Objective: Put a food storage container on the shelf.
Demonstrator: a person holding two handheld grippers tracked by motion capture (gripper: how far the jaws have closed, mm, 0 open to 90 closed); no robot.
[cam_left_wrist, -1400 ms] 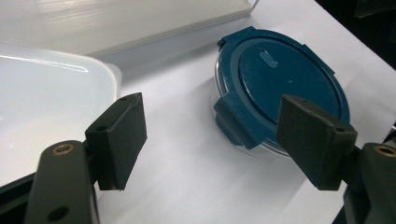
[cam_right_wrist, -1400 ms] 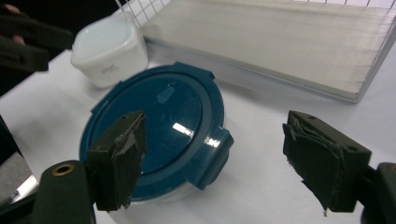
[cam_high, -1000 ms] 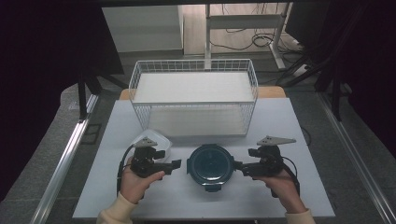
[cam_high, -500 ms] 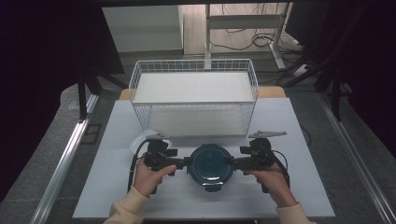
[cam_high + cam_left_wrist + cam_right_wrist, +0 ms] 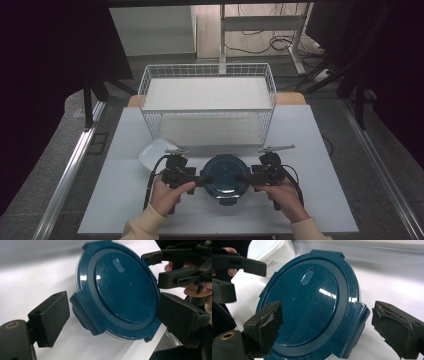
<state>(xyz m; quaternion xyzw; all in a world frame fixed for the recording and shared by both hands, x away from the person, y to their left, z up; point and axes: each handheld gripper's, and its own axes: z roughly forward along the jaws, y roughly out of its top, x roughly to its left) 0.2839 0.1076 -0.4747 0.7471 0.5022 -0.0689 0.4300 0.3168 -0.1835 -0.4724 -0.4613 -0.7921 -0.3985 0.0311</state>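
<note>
Two hand-held grippers close in on a round, dark-blue plastic container with a clip-on lid (image 5: 225,174), which stands on the white table (image 5: 320,200) in front of a white wire basket (image 5: 207,102).

The left gripper (image 5: 206,178) has just been widening its jaws; in the left gripper view they stand fully apart, with one of the lid's locking flaps (image 5: 86,315) in the gap between the black pads (image 5: 51,315) and no pad pressing on it. The right gripper (image 5: 242,177) is likewise spread: in the right gripper view its pads (image 5: 268,323) flank the opposite locking flap (image 5: 355,327), one pad over the lid's rim and the other well clear on the outer side.

Risks, as judged from this position. Neither flap sits centred in its gap, so a closing jaw may catch only the flap's edge and slip off. One right pad overlaps the lid top; closing there could pinch lid and flap together and keep the latch from lifting. Nothing holds the container down, so an uneven pull from one side could tip it or slide it across the smooth table, possibly against the white plastic tub (image 5: 156,152) that lies just beyond the left gripper's fingers.
</note>
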